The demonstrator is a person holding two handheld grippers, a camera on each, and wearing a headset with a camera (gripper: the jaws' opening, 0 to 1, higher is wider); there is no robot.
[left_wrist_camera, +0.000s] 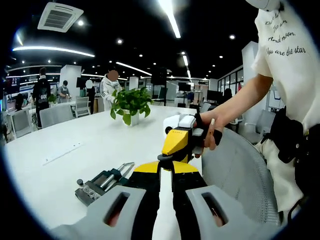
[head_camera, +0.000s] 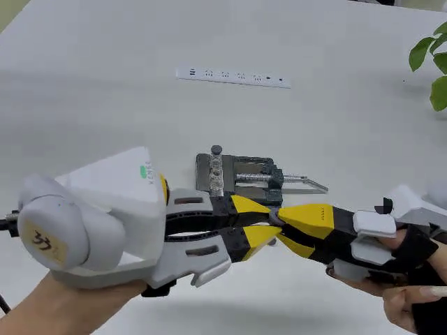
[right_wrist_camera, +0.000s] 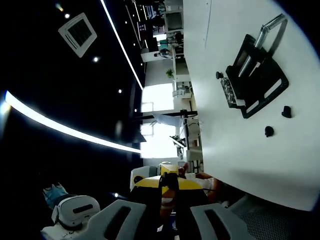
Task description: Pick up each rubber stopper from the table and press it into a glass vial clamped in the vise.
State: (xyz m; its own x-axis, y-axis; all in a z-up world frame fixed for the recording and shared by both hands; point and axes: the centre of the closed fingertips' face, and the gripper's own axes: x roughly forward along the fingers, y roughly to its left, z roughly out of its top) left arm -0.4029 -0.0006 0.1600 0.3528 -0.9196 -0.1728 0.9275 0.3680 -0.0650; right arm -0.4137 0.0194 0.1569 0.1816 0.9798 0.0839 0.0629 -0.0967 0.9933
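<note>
A black vise [head_camera: 244, 178] [left_wrist_camera: 102, 182] [right_wrist_camera: 255, 80] stands mid-table and clamps a row of glass vials [head_camera: 216, 174] [right_wrist_camera: 227, 92]. One black rubber stopper [head_camera: 216, 149] [right_wrist_camera: 218, 75] sits on the end vial. Two loose stoppers [right_wrist_camera: 286, 111] [right_wrist_camera: 269, 131] lie on the table beside the vise. In front of the vise my left gripper [head_camera: 269, 220] [left_wrist_camera: 167, 164] and right gripper [head_camera: 281, 225] [right_wrist_camera: 167, 182] meet tip to tip above the table, both with jaws shut. A small dark spot shows where the tips touch; I cannot tell what it is.
A white power strip [head_camera: 232, 77] [left_wrist_camera: 62, 152] lies beyond the vise. A potted plant [head_camera: 433, 63] [left_wrist_camera: 131, 102] stands at the table's far right. A grey mesh chair [left_wrist_camera: 240, 170] is beside the person. Other people stand far off.
</note>
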